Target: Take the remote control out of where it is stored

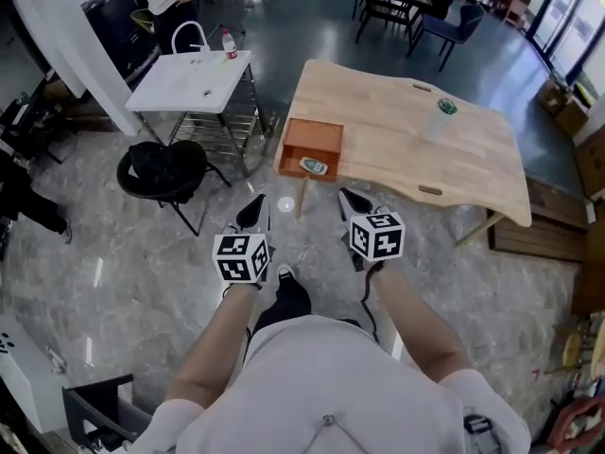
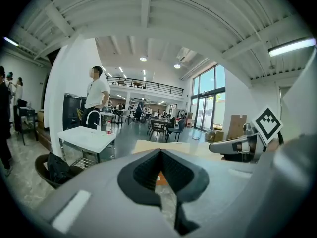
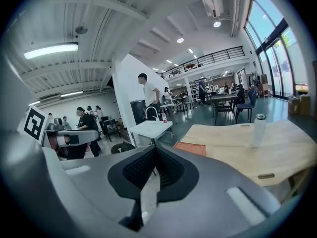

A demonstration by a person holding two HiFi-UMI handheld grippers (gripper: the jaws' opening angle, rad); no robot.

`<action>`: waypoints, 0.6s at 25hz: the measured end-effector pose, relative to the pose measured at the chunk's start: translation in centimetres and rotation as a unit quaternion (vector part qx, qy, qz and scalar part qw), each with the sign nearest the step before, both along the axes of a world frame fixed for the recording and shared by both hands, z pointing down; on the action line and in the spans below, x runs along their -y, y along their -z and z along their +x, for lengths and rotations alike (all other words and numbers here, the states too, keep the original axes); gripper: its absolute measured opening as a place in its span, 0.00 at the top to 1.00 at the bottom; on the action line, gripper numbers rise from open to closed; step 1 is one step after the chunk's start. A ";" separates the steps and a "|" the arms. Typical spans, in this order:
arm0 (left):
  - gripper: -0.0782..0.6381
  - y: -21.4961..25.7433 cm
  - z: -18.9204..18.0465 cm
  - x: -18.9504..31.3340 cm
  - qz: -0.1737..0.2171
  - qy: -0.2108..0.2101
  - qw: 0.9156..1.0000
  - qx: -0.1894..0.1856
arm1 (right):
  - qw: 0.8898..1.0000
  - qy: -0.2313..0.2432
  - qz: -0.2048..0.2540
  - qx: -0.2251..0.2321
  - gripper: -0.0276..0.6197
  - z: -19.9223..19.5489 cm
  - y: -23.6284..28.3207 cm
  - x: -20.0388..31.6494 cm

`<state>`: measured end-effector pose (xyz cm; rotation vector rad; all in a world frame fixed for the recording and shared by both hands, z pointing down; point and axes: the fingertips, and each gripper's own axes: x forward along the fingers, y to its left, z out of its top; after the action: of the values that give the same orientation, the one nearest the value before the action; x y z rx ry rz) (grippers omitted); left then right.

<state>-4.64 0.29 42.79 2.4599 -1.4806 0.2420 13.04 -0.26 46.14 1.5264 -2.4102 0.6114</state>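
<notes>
From the head view, a person is standing on the grey stone floor (image 1: 142, 282) and holding both tools out in front. The left gripper (image 1: 253, 214) is keeping its jaws closed to a point, with nothing between them. The right gripper (image 1: 354, 201) is doing the same. Just ahead of both jaw tips, a light wooden table (image 1: 473, 159) is standing with its orange-brown wooden drawer (image 1: 312, 148) hanging open. The small white and green remote control (image 1: 314, 166) is lying flat inside the drawer, in the corner nearest the jaws. It is looking short and rounded. It is sitting ahead of the jaws, a little nearer the right pair, and no jaw is touching it. A white bottle with a green lid (image 1: 438, 119) is standing upright on the table, far past the right jaws.

In the left gripper view, the left gripper (image 2: 159, 155) is showing its black pads pressed together at the tips. A bit of the orange drawer (image 2: 161, 177) is peeking through below them.

In the right gripper view, the right gripper (image 3: 154, 150) is showing shut, empty jaws too. The drawer (image 3: 190, 147) is sitting just right of the tips. The remote is not showing here.
</notes>
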 end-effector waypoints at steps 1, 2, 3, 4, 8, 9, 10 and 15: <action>0.89 0.2 0.1 1.8 0.000 -0.007 1.000 0.000 | 1.000 0.003 -0.003 -0.003 0.92 -0.4 0.1 1.8; 0.89 0.4 0.0 3.6 0.000 -0.015 1.000 0.001 | 1.000 0.006 -0.005 -0.005 0.92 -1.0 0.1 3.6; 0.89 0.4 -0.1 5.4 -0.001 -0.023 1.000 0.003 | 1.000 0.009 -0.009 -0.007 0.91 -1.5 0.0 5.4; 0.89 0.4 -0.2 7.2 -0.004 -0.031 1.000 0.006 | 1.000 0.012 -0.014 -0.008 0.91 -2.1 -0.2 7.2; 0.89 -0.5 -0.1 12.9 -0.013 -0.061 0.998 0.012 | 0.999 0.011 -0.038 -0.014 0.91 -3.3 -1.5 13.0; 0.89 -0.6 -0.2 14.2 -0.015 -0.065 0.998 0.012 | 0.999 0.008 -0.043 -0.017 0.91 -3.4 -1.8 14.2; 0.89 -0.8 -0.3 15.4 -0.019 -0.067 0.997 0.012 | 0.999 0.005 -0.048 -0.019 0.91 -3.5 -2.1 15.4; 0.89 -3.1 -1.3 19.8 -0.050 -0.068 0.996 0.008 | 0.996 0.010 -0.086 -0.030 0.91 -4.0 -5.1 19.6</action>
<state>-5.89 -19.50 45.86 2.4857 -1.2773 0.3544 9.06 -19.90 51.26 1.4291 -2.2610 0.7377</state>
